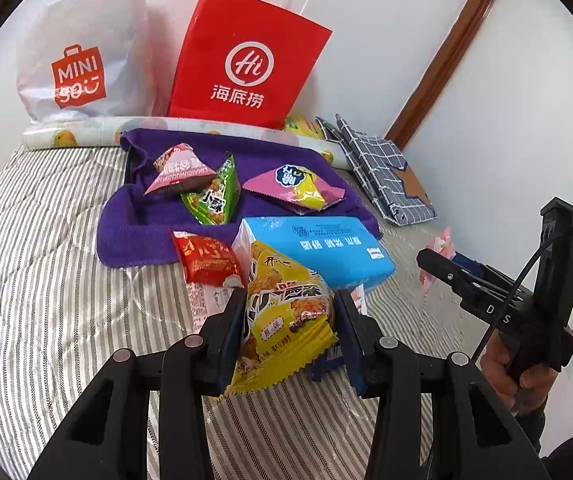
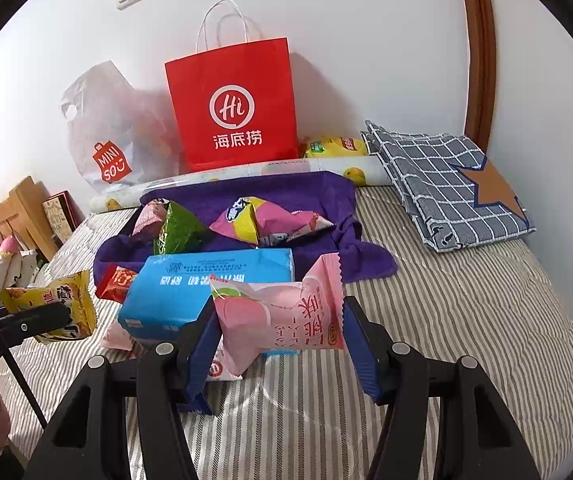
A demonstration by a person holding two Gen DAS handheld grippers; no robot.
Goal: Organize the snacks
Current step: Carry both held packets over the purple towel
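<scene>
Red "Hi" paper bag (image 1: 246, 60) beside white MINISO bag (image 1: 82, 48); left jaws grasping yellow snack packet (image 1: 286, 312), right jaws grasping pink packet (image 2: 286, 320).

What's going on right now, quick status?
Left gripper shut on yellow snack pack. Right gripper shut on pink snack pack. Blue tissue pack lies just ahead.

Striped grey and white: bed cover (image 1: 46, 264). Solid purple: towel (image 1: 142, 236). Red with white logo: paper bag (image 2: 234, 104). White with orange-red logo: plastic bag (image 1: 82, 44). Navy with white grid, brown star patch: folded cloth (image 2: 446, 184). Light blue: tissue pack (image 1: 318, 248). Yellow: snack packet (image 1: 286, 312). Pale pink with peach print: snack pouch (image 2: 286, 316). Green: small packet (image 1: 214, 196). Red: small packet (image 1: 206, 260).
</scene>
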